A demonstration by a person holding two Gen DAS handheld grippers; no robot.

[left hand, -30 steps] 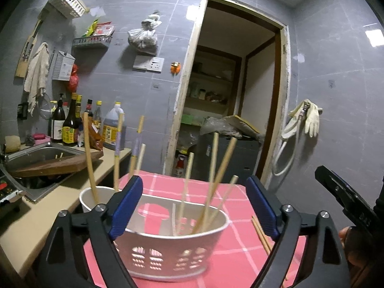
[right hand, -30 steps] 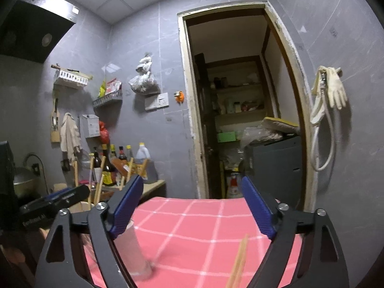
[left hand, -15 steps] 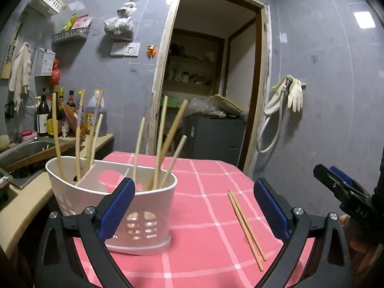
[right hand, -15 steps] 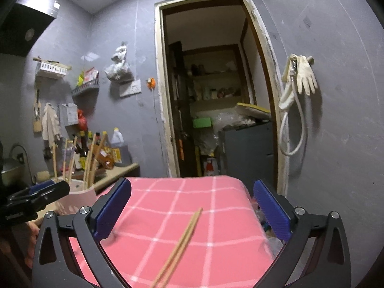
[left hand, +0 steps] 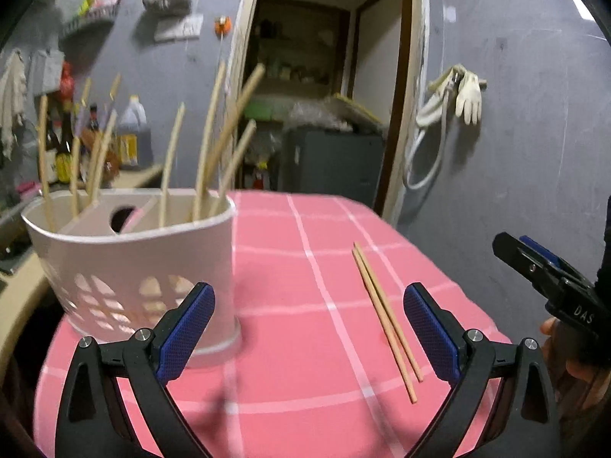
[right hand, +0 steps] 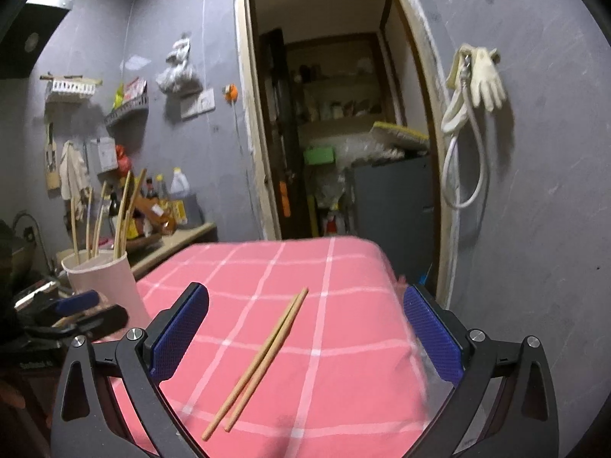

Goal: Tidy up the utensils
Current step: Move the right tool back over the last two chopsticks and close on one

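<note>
A pair of wooden chopsticks [left hand: 385,316] [right hand: 259,362] lies loose on the pink checked tablecloth [left hand: 305,267] [right hand: 328,305]. To its left stands a white perforated utensil holder [left hand: 133,267] [right hand: 103,274] with several chopsticks upright in it. My left gripper [left hand: 309,328] is open and empty, hovering over the cloth between the holder and the loose pair. My right gripper [right hand: 305,332] is open wide, empty, with the loose pair lying on the cloth in front of it and between its fingers. The right gripper also shows at the right edge of the left wrist view [left hand: 542,267].
A kitchen counter [right hand: 175,240] with bottles and a sink runs along the left wall. An open doorway [right hand: 343,133] to a storage room lies beyond the table. Gloves and a hose [right hand: 473,87] hang on the right wall. The table's far edge drops off near the doorway.
Both grippers have dropped lower and tilted down toward the table. The left has swung right, away from the holder, bringing the loose chopsticks into view; both jaws opened a little wider.
</note>
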